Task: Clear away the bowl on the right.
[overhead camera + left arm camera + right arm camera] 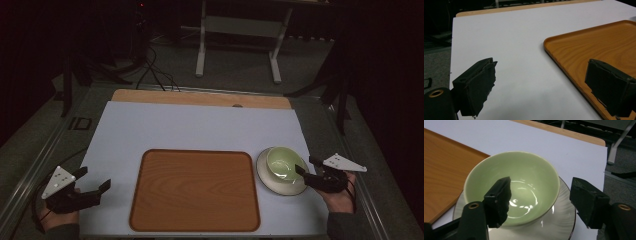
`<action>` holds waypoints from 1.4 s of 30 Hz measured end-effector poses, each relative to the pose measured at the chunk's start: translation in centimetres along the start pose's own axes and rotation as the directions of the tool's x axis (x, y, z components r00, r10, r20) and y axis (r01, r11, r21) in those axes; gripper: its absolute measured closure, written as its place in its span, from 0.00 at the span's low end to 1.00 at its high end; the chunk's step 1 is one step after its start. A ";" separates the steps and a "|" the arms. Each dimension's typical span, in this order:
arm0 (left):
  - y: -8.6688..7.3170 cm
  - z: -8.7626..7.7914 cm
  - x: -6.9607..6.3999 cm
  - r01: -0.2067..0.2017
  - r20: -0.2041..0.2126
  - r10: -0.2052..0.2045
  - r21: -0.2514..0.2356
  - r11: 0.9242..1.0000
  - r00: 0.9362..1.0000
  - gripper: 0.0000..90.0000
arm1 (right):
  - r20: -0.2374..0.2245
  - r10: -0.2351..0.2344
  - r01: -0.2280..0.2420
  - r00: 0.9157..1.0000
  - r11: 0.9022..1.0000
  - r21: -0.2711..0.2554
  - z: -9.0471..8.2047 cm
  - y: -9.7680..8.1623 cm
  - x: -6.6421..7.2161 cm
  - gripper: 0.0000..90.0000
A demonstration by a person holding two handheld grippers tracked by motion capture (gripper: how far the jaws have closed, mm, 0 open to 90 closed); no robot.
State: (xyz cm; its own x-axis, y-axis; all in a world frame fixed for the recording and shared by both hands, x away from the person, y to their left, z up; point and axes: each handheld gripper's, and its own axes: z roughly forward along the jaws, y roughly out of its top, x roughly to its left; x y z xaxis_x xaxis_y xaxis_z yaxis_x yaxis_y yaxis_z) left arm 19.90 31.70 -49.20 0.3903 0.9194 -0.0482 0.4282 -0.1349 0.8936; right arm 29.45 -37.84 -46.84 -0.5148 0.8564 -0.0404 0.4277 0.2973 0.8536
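A pale green bowl (283,162) (524,170) stands on a white plate (272,183) (560,222), at the right of the white mat (200,125). My right gripper (305,164) (540,187) is open at the bowl's near right side. One jaw hangs over the bowl's inside and the other stays outside its rim, above the plate. A wooden tray (195,190) (599,45) (444,162) lies bare in the middle of the mat. My left gripper (95,178) (542,65) is open over the mat, just left of the tray's near left corner, holding nothing.
The mat covers a wooden table whose back edge (200,97) shows beyond it. Cables (155,75) and the white legs of another table (237,40) are on the dark floor behind. Bare mat lies left of the tray and behind it.
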 end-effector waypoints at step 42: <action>0.0 -0.1 0.1 0.003 0.001 -0.003 -0.013 1.000 1.000 0.11 | -0.038 0.079 -0.066 0.996 0.960 0.272 6.0 1.0 -2.0 0.69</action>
State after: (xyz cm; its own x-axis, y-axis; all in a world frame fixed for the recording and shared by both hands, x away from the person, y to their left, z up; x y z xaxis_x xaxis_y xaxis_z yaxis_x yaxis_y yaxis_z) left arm 19.85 31.85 -49.20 0.3904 0.9192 -0.0512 0.4186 -0.1276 0.8992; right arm 35.37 -36.74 -49.07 -0.5072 0.8606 0.0468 0.6463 0.3439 0.6812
